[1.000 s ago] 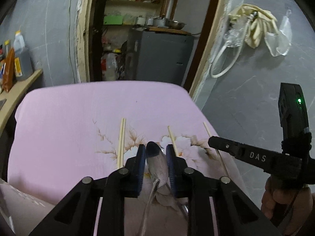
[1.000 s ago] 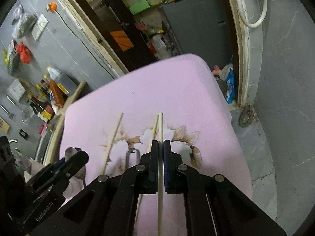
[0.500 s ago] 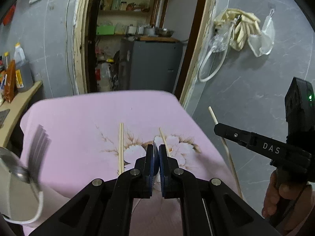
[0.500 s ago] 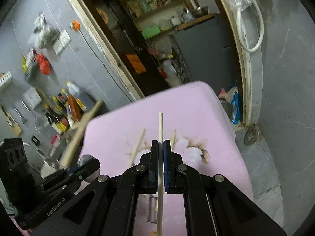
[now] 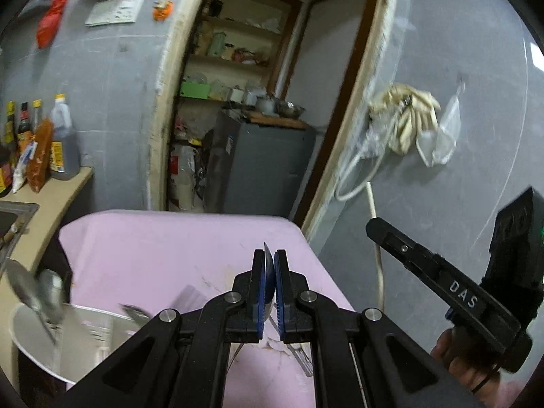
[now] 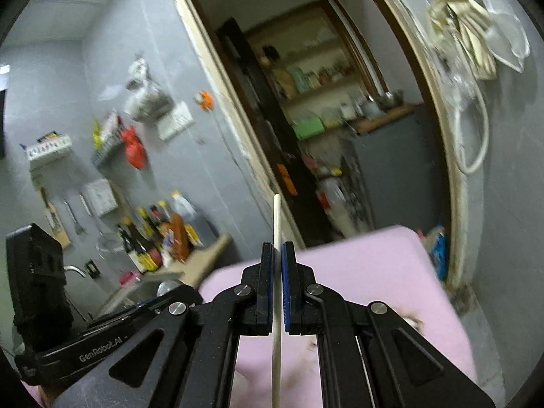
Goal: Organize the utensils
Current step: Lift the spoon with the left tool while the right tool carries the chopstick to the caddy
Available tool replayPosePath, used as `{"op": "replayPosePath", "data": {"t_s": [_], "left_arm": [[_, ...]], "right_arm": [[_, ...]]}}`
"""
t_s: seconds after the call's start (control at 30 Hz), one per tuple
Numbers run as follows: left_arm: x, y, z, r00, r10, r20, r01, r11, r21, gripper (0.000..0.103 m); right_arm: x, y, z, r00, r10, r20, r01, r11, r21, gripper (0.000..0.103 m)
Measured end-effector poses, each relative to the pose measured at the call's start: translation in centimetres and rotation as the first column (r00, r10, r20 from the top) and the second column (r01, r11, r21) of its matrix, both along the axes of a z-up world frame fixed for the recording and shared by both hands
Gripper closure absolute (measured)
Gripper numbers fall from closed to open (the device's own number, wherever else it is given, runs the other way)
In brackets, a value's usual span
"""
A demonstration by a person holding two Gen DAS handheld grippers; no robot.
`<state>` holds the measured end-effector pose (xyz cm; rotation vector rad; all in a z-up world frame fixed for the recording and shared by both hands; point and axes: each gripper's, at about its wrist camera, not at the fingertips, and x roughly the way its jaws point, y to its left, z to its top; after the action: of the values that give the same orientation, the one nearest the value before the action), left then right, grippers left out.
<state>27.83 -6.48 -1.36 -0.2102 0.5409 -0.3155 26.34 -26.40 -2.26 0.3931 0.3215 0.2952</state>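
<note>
Both tongs clenched on utensils above the pink floral cloth (image 5: pixel 170 238).
Left tongs (image 5: pixel 268 272) pinch a thin grey metal spoon (image 5: pixel 268 255); right tongs (image 6: pixel 277 272) grip a slender round wooden chopstick (image 6: pixel 276 217) pointing to 12 o'clock.

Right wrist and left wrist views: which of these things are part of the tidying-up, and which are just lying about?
Part of the job:
- chopstick clamped in the right tongs
- spoon edge-on in the left tongs
- metal bowl holding blurred cutlery
- pink cloth

Just lying about:
- sauce bottles on the counter
- gloves hanging on the wall
- grey cabinet beyond the doorway
</note>
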Motion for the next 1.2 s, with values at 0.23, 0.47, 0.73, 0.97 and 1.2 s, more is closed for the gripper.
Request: {"op": "replayPosePath", "data": {"t_s": [0.23,0.47,0.73,0.97,1.2], "left_arm": [[-1.3,6.4,3.8,0.997,0.049,0.052,-0.047,0.998,-0.038,0.098],[-2.2,13.0,5.7,0.983,0.132,0.126,-0.127,0.991,-0.046,0.098],[-1.0,18.4,5.0,0.964,0.199,0.179,-0.179,0.977,-0.118,0.098],[0.3,21.1,2.6,0.95,0.234,0.204,-0.183,0.953,-0.243,0.098],[0.9,22.0,-0.8,0.951,0.235,0.204,-0.165,0.937,-0.308,0.097]], "right_arm": [[0.6,5.3,2.3,0.994,0.032,0.107,-0.041,0.996,0.081,0.099],[0.4,11.2,4.0,0.978,0.021,0.209,-0.04,0.995,0.086,0.099],[-1.0,16.1,4.2,0.929,-0.071,0.364,0.065,0.997,0.029,0.099],[-1.3,17.6,2.7,0.912,-0.106,0.396,0.107,0.994,0.02,0.099],[-1.1,16.8,-0.2,0.918,-0.155,0.366,0.131,0.987,0.09,0.099]]}}
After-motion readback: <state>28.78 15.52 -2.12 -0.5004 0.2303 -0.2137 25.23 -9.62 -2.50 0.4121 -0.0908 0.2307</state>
